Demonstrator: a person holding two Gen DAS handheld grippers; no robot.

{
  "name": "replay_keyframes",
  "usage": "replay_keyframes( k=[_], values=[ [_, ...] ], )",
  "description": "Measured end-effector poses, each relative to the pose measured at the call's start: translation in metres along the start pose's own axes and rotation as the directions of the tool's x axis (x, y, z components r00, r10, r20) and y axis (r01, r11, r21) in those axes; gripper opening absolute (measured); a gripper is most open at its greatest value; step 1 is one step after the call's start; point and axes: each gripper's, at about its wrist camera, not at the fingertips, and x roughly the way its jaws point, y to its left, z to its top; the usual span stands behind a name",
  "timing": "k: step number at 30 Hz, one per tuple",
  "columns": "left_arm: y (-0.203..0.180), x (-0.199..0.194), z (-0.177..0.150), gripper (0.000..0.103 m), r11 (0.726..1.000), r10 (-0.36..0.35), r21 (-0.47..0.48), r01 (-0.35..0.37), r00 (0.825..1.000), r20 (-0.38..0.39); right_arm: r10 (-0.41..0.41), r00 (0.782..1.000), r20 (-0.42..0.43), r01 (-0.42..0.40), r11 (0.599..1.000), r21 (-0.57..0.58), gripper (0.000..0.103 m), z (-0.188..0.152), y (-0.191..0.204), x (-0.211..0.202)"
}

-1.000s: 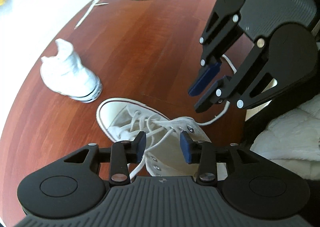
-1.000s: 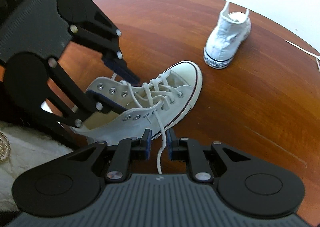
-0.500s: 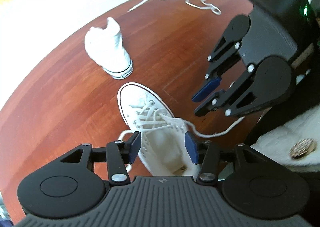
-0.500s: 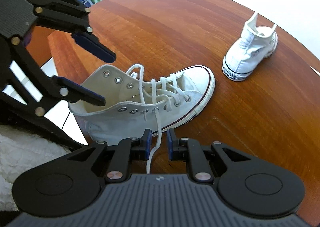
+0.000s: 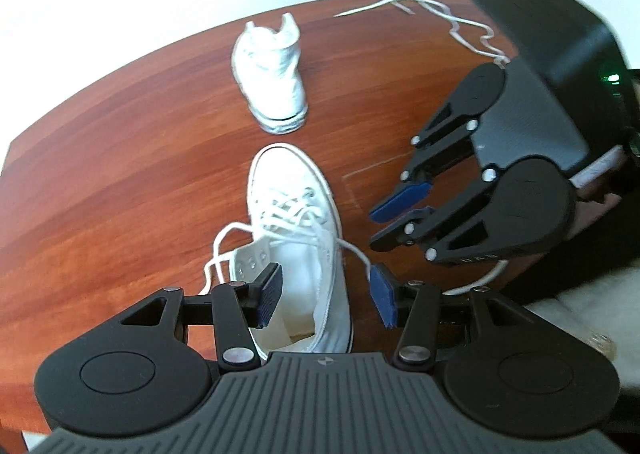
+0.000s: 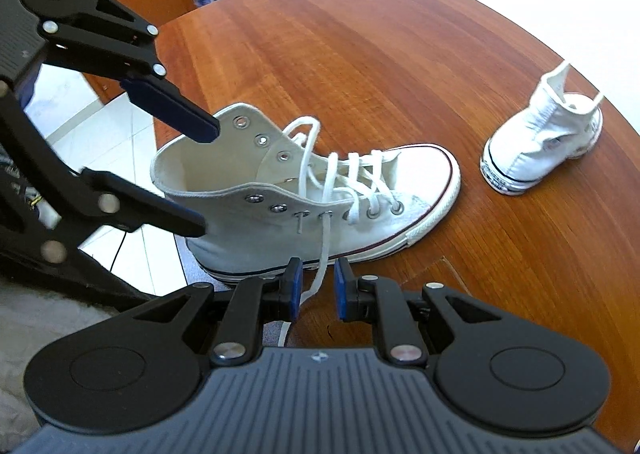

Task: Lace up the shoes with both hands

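Observation:
A white high-top shoe (image 5: 296, 222) (image 6: 304, 194) lies on the wooden table (image 5: 120, 158) (image 6: 380, 54), laced about halfway up, with its toe pointing away from me. My left gripper (image 5: 325, 294) (image 6: 204, 176) is open, and its fingers straddle the shoe's ankle collar without pressing on it. Close in front of the shoe's side, my right gripper (image 6: 318, 286) (image 5: 374, 228) holds its pads slightly apart. One lace end (image 6: 322, 254) hangs loosely between them. The other lace end (image 5: 218, 250) loops off the shoe's far side.
A second, unlaced white shoe (image 5: 272, 74) (image 6: 544, 142) stands farther back on the table. A loose white lace (image 5: 452, 26) lies beyond it. The table edge and tiled floor (image 6: 80, 114) are close behind the shoe's heel. White fluffy fabric (image 5: 580, 294) lies at the right.
Both wrists have rolled, so the shoe now lies along the left view. The left jaws have widened and now straddle the ankle collar. The lace still hangs between the right pads.

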Motion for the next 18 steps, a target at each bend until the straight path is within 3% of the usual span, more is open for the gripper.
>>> replay_keyframes(
  k=[3, 9, 10, 12, 13, 18],
  values=[
    [-0.007, 0.005, -0.005, 0.063, 0.998, 0.05, -0.047, -0.05, 0.999, -0.007, 0.008, 1.0, 0.013, -0.007, 1.0, -0.015, 0.018, 0.0, 0.0, 0.0],
    [-0.011, 0.011, -0.012, 0.062, 0.991, 0.085, -0.101, -0.084, 0.996, 0.008, 0.027, 0.999, 0.046, -0.025, 0.999, -0.039, 0.018, 0.0, 0.0, 0.003],
    [-0.011, 0.012, -0.013, 0.058, 0.991, 0.086, -0.104, -0.084, 0.996, 0.016, 0.03, 0.998, 0.049, -0.028, 0.999, -0.042, 0.018, 0.001, 0.0, 0.005],
    [-0.011, 0.013, -0.013, 0.022, 0.99, 0.082, -0.115, -0.079, 0.996, 0.022, 0.034, 0.998, 0.051, -0.032, 0.998, -0.047, 0.017, 0.002, 0.001, 0.007],
    [-0.01, 0.012, -0.014, 0.015, 0.99, 0.08, -0.119, -0.077, 0.997, 0.018, 0.038, 0.998, 0.054, -0.035, 0.998, -0.05, 0.017, 0.003, 0.002, 0.009],
    [-0.009, 0.013, -0.016, 0.007, 0.989, 0.068, -0.131, -0.067, 0.998, 0.002, 0.039, 0.998, 0.052, -0.036, 0.997, -0.064, 0.017, 0.007, 0.004, 0.015]
  ],
)
